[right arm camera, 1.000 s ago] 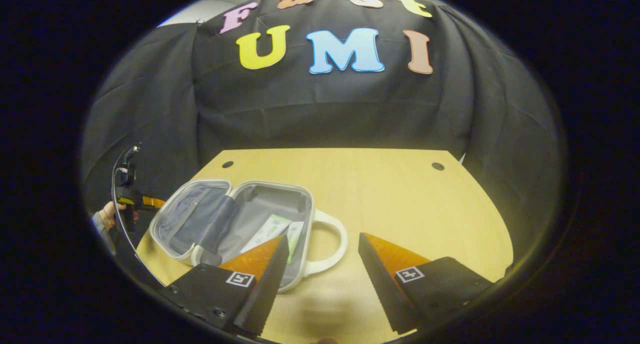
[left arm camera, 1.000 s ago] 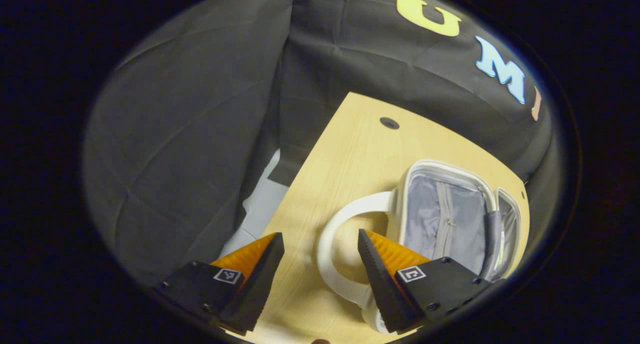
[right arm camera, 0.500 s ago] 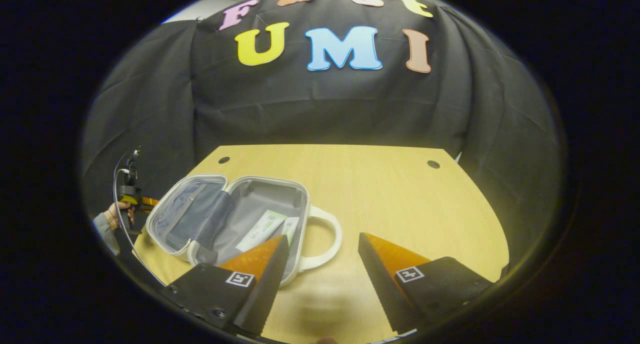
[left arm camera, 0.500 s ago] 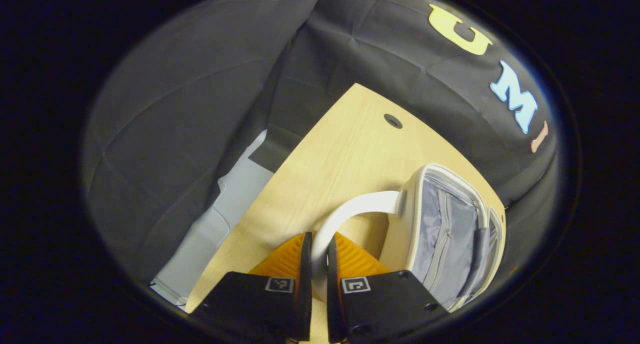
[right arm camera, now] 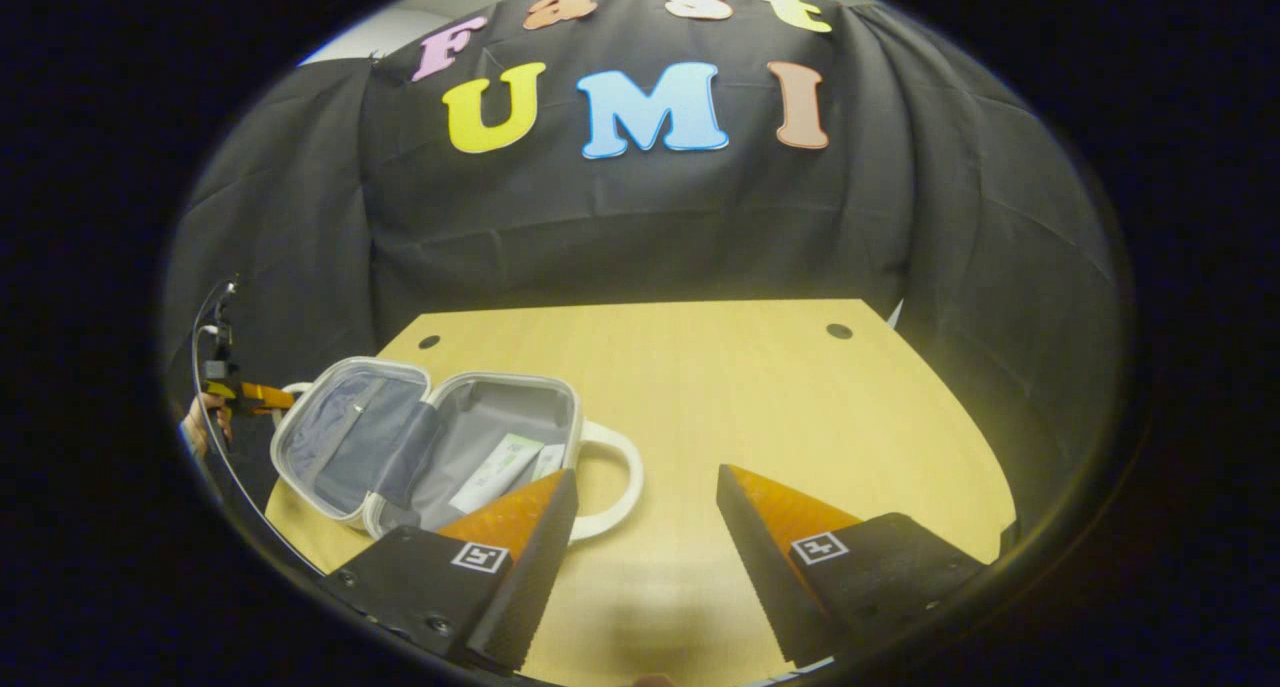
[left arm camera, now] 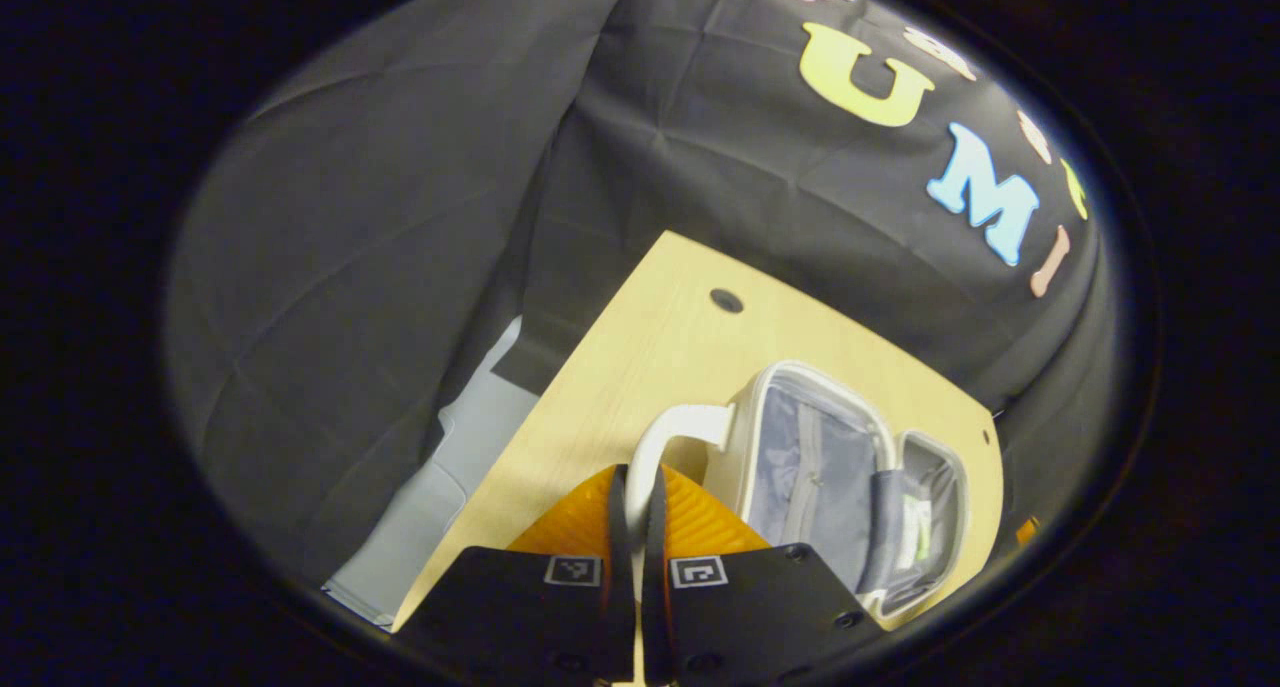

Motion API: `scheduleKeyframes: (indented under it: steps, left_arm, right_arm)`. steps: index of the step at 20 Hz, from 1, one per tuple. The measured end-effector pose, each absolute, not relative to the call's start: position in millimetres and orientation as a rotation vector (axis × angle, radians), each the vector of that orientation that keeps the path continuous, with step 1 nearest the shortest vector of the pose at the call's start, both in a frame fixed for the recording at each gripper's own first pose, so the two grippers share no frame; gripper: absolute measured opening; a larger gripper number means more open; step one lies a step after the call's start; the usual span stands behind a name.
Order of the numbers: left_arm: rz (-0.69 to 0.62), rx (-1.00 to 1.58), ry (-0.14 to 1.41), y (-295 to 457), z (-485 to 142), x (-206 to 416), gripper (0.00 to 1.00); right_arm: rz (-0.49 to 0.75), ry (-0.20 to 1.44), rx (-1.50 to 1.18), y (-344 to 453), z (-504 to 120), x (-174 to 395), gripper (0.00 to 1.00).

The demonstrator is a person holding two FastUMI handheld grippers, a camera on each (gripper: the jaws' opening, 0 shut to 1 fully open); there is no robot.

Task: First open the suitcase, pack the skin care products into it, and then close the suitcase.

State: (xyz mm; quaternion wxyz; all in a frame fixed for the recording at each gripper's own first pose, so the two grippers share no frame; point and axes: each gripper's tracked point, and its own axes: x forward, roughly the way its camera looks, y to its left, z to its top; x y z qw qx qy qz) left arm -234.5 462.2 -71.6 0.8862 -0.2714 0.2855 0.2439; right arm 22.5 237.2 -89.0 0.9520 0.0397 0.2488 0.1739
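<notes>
The white suitcase (right arm camera: 425, 447) lies open on the wooden table (right arm camera: 760, 407), its grey lining showing. A white and green skin care tube (right arm camera: 493, 473) and a second tube beside it rest in the right half. In the left gripper view, my left gripper (left arm camera: 633, 512) is shut on the white handle (left arm camera: 668, 435) of the zippered lid half (left arm camera: 800, 467); the green tube (left arm camera: 912, 532) shows in the far half. The right gripper view also catches that left gripper (right arm camera: 245, 395) at the far left, held by a hand (right arm camera: 200, 429). My right gripper (right arm camera: 645, 527) stands open above the table, by the other handle (right arm camera: 618, 475).
Two round cable holes (right arm camera: 838, 331) (right arm camera: 428, 342) sit near the table's back edge. Black cloth walls the booth on all sides. Grey floor (left arm camera: 450, 487) shows past the table's left edge. Bare tabletop stretches to the right of the suitcase.
My left gripper went from open around the lid's handle to shut on it, then shifted with the handle in its grip. The right gripper stayed open and drifted slightly.
</notes>
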Motion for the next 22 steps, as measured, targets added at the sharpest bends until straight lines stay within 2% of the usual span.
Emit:
scheduleKeyframes:
  steps: [5,11,16,17,18,22]
  left_arm:
    - [0.404,-0.553,0.433,397.7,44.0,-208.8,0.11]
    - [0.251,-0.439,0.362,259.5,135.2,-160.2,0.11]
    - [0.139,-0.391,0.358,129.9,138.0,-112.5,0.11]
    - [0.121,-0.386,0.361,102.0,130.0,-101.7,0.11]
    - [0.104,-0.379,0.37,75.8,119.4,-90.5,0.11]
    - [0.067,-0.347,0.449,-15.1,50.8,-55.1,0.11]
  right_arm:
    - [0.314,0.429,0.087,196.4,-74.1,28.8,0.86]
    - [0.249,0.286,0.104,133.0,-37.3,39.8,0.87]
    - [0.222,0.203,0.079,86.8,-21.4,54.9,0.87]
    - [0.226,0.189,0.071,81.2,-19.2,57.1,0.82]
    - [0.234,0.176,0.064,76.3,-17.6,58.6,0.88]
    - [0.291,0.17,0.049,59.6,-24.5,58.4,0.89]
